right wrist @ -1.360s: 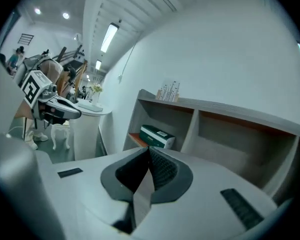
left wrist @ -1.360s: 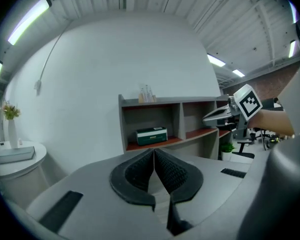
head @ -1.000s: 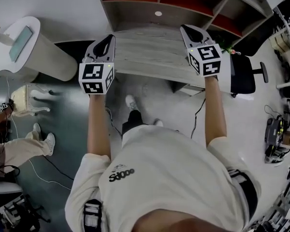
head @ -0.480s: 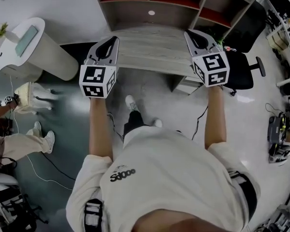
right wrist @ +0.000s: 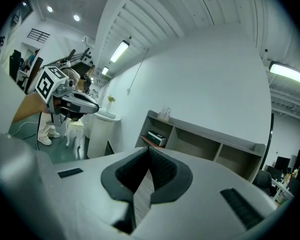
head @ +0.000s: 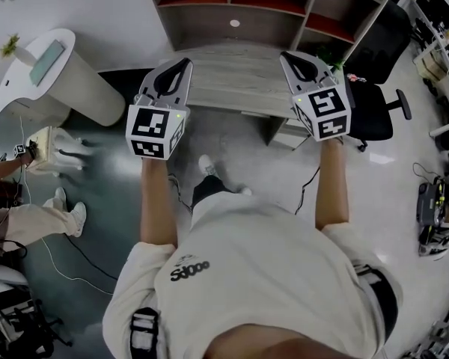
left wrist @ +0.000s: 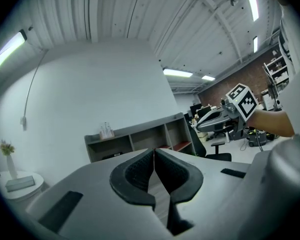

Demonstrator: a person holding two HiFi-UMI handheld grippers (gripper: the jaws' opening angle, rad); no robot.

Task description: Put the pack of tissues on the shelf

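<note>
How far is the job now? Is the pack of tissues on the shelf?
Done, it seems: a small dark-and-white pack lies in an end compartment of the grey wooden shelf. It is likely the tissues, though too small to be sure. In hand: nothing; the left gripper and right gripper are both shut and empty. Left: probably nothing.

The left gripper (head: 178, 67) and right gripper (head: 292, 55) are pale grey with black pads and cubes patterned in black-and-white squares. The shelf (head: 209, 28) at top centre is grey wood-grain with red boards. The shirt (head: 262, 275) is cream with black lettering.
</note>
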